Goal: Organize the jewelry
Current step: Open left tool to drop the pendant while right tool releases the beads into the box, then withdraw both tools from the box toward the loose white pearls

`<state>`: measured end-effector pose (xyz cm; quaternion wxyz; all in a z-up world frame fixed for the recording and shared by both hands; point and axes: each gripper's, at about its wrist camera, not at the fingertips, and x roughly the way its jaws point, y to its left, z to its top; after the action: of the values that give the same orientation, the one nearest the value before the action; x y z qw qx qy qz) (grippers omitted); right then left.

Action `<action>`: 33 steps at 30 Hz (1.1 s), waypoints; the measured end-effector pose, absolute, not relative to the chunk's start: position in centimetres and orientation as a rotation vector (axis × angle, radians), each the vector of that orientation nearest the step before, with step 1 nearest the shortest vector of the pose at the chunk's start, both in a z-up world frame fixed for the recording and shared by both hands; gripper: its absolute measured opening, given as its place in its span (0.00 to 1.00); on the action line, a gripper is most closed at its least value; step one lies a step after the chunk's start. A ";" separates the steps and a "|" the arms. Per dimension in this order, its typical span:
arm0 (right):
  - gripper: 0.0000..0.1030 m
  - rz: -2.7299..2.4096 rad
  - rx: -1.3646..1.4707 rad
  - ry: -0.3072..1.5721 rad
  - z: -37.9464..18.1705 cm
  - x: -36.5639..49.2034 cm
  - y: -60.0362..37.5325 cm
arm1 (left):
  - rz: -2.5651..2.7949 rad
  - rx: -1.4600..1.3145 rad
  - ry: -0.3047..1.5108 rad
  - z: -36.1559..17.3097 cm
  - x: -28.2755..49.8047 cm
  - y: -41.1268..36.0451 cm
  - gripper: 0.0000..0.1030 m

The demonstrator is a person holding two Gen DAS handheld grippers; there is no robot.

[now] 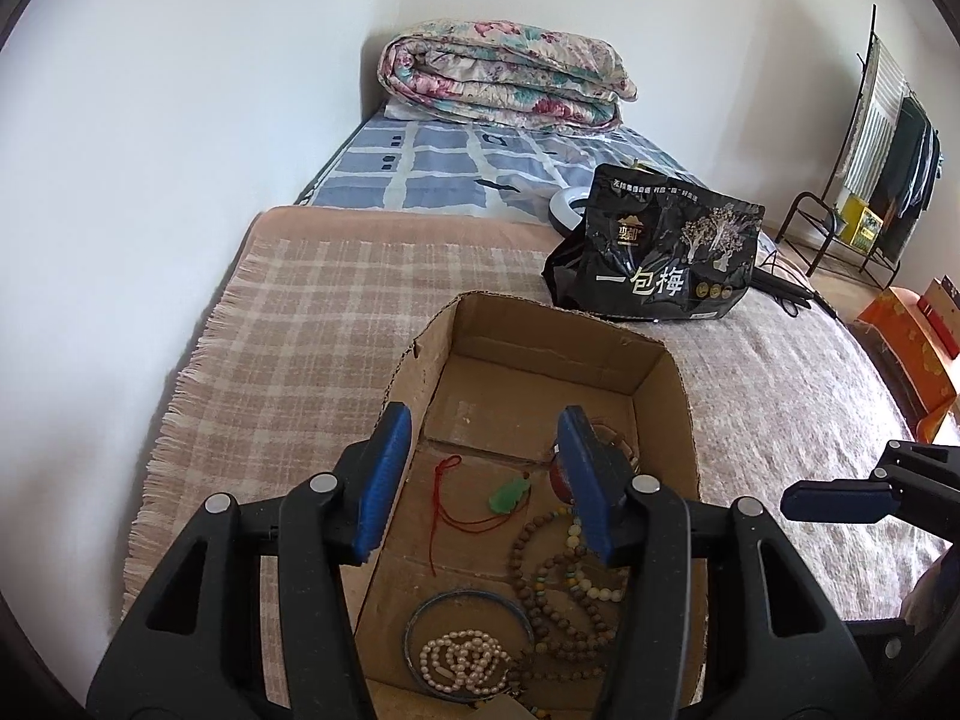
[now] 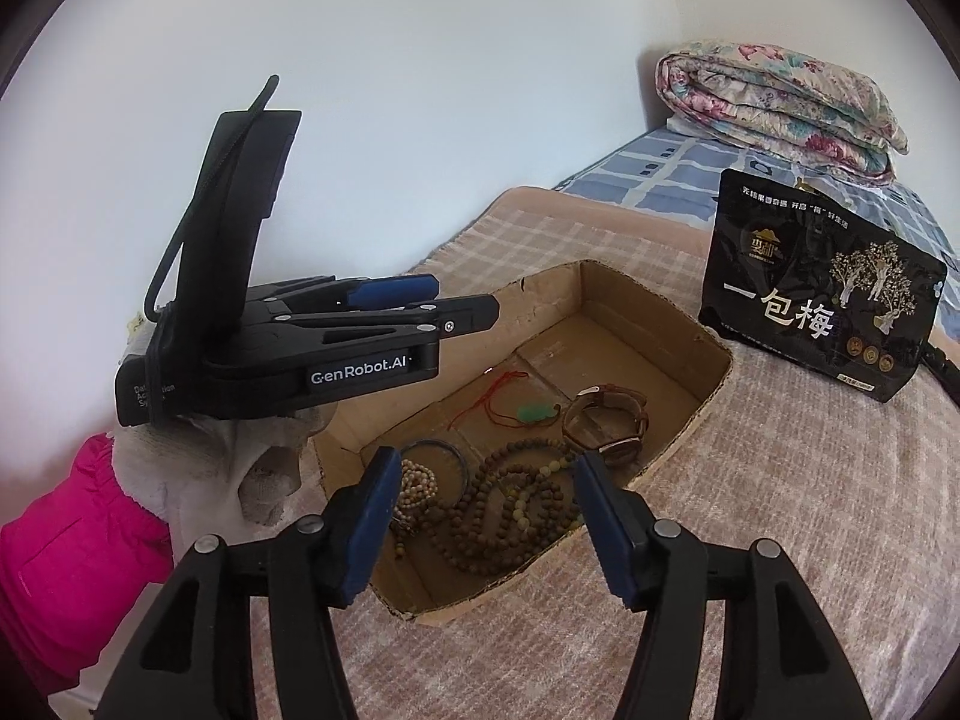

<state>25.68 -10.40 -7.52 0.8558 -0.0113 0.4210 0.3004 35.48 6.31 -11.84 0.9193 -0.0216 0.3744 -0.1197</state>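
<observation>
Jewelry lies loose on the floor of an open cardboard box (image 1: 660, 372) that sits on a bed covered by a pink plaid blanket (image 1: 312, 324). Inside the box are a green pendant on a red cord (image 1: 509, 493), a long strand of brown wooden beads (image 2: 510, 516), a pearl bracelet (image 1: 462, 660) lying partly across a thin blue bangle (image 1: 468, 600), and a brown-strapped watch (image 2: 606, 420) near the far right wall of the box. The beads, pearls and bangle crowd the near end; the pendant lies apart in the middle.

The left gripper (image 1: 480, 486) hangs over the box, tilted downward, its blue-padded fingers (image 1: 384, 480) apart with nothing between them; the left pad stands over the box's left wall, the right pad over the beads. The right gripper (image 2: 486, 516) is held above the near edge of the box, its fingers also apart and empty, framing the bead strand below. From the right wrist view the left gripper's black body shows from the side, held by a hand in a white glove (image 2: 264, 468) with a pink sleeve (image 2: 78, 534) behind it.

Behind the box stands a black snack bag (image 1: 660, 252) with white lettering, and further back a folded floral quilt (image 1: 504, 78) rests on a blue checked sheet (image 1: 432, 168) against the wall
</observation>
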 end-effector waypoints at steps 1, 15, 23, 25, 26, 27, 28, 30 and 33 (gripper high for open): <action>0.61 0.627 -0.026 0.882 -7.4 25.6 -10.5 | -0.246 -0.041 0.765 -11.6 35.3 6.2 0.51; 0.65 0.587 -0.054 0.836 -5.2 23.8 -11.9 | -0.242 -0.002 0.697 -8.2 32.1 4.7 0.50; 0.74 0.555 -0.064 0.807 -4.1 22.3 -13.5 | -0.241 0.020 0.663 -6.5 30.0 3.5 0.51; 0.77 0.539 -0.064 0.802 -3.9 22.0 -14.1 | -0.240 0.025 0.652 -6.1 29.4 3.2 0.50; 0.79 0.528 -0.065 0.799 -3.9 21.9 -14.4 | -0.241 0.026 0.647 -5.9 29.1 3.0 0.50; 0.80 0.520 -0.066 0.797 -3.8 21.8 -14.7 | -0.243 0.027 0.643 -5.8 28.8 2.8 0.51; 0.80 0.511 -0.068 0.795 -3.8 21.7 -15.0 | -0.244 0.030 0.639 -5.7 28.5 2.7 0.51; 0.80 0.493 -0.073 0.793 -3.7 21.5 -15.6 | -0.243 0.036 0.632 -5.4 27.9 2.2 0.51; 0.92 0.452 -0.083 0.781 -3.6 21.1 -16.7 | -0.248 0.049 0.621 -5.2 27.0 1.6 0.51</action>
<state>21.11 -16.69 -3.56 0.8992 -0.0403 0.3771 0.2181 27.02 1.62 -5.16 0.9443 0.0239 0.3048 -0.1215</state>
